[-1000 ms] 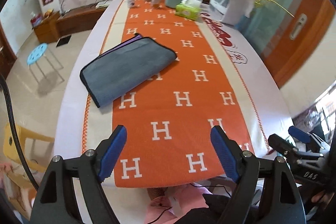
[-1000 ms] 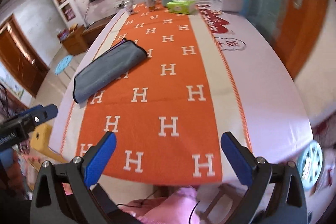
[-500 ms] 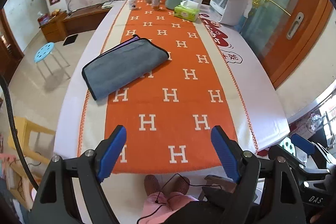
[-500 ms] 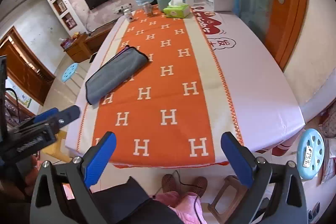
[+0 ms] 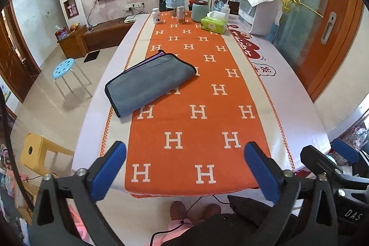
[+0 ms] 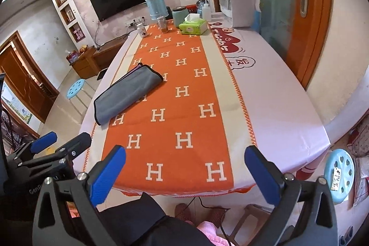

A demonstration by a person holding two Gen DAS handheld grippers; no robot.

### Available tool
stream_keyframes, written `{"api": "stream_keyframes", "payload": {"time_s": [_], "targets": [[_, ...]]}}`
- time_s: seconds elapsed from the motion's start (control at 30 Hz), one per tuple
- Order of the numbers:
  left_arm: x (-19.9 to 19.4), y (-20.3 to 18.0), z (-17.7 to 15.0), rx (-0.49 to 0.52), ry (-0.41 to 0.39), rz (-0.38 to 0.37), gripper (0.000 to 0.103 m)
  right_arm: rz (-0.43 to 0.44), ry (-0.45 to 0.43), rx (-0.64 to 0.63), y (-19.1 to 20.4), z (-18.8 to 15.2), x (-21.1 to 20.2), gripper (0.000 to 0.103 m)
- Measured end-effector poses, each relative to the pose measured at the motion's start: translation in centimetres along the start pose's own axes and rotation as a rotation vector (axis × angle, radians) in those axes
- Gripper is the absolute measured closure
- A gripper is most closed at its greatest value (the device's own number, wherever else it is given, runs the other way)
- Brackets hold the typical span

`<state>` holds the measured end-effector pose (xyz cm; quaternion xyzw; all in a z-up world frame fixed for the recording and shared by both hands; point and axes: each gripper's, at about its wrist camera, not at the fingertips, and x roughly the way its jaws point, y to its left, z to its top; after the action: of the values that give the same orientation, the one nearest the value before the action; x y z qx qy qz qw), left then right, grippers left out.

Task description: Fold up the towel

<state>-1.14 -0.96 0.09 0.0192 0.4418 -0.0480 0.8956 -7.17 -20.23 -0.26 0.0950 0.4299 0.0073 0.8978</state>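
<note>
Your towel is lying folded, grey with a dark edge and a purple layer peeking out at its far end, on the counter. It is sitting askew across the left border of the orange H-patterned runner, well short of the green tissue box at the far end. Your left gripper is hovering released, back past the near counter edge, well apart from the towel. Your right gripper is hanging released too, gripping nothing.

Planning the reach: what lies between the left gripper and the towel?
Only bare orange H-patterned runner lies between the left gripper and the folded grey towel, as the left wrist view shows.
</note>
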Motion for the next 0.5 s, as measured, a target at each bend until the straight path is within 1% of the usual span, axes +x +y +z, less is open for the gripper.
{"api": "stream_keyframes", "payload": {"time_s": [0.13,0.33,0.5], "targets": [[-0.2,0.1,0.5,0.001,-0.024,0.014,0.001,0.005,-0.002,-0.012,0.3,0.5,0.5,0.0],[0.2,0.3,0.9,-0.008,-0.016,0.027,0.001,0.009,0.008,-0.019,0.3,0.8,1.1,0.0],[0.4,0.6,1.2,-0.016,-0.029,0.027,0.001,0.014,0.017,-0.022,0.5,0.9,1.6,0.0]]}}
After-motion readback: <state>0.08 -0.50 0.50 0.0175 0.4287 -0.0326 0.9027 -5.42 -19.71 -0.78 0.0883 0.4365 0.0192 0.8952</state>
